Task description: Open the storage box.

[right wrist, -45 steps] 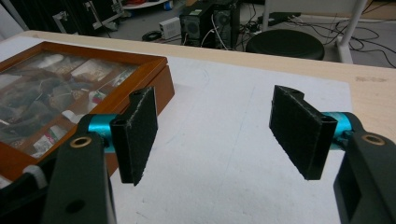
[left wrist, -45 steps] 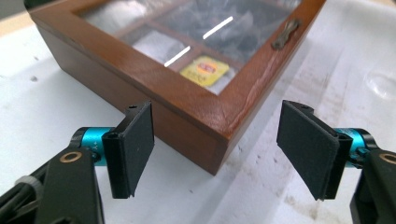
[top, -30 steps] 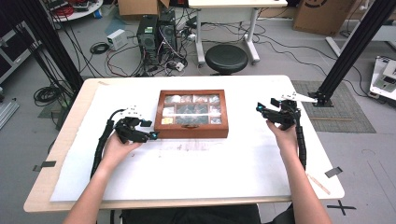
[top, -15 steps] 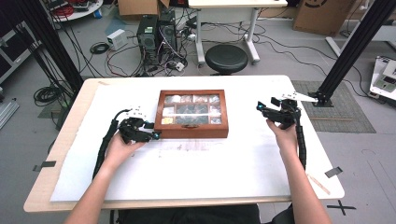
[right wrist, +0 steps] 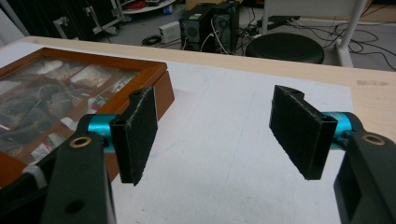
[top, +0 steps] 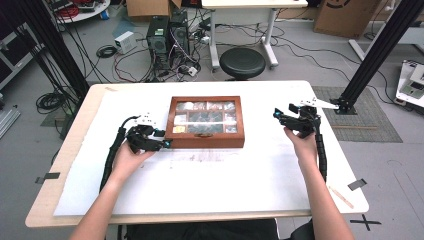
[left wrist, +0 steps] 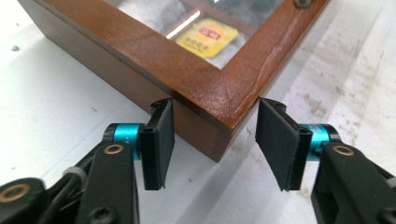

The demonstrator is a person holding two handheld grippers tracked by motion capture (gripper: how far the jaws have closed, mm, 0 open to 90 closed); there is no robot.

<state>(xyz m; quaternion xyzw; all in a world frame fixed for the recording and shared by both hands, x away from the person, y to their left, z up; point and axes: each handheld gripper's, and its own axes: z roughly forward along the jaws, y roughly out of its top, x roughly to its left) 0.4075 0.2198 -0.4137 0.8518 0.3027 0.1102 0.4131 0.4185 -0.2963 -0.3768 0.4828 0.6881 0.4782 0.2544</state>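
Overhead plus two close gripper views.

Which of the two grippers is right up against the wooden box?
The left gripper. Its jaws have just been closing around the near left corner of the wooden tea box, while the right gripper hangs open, clear of the box's right side.
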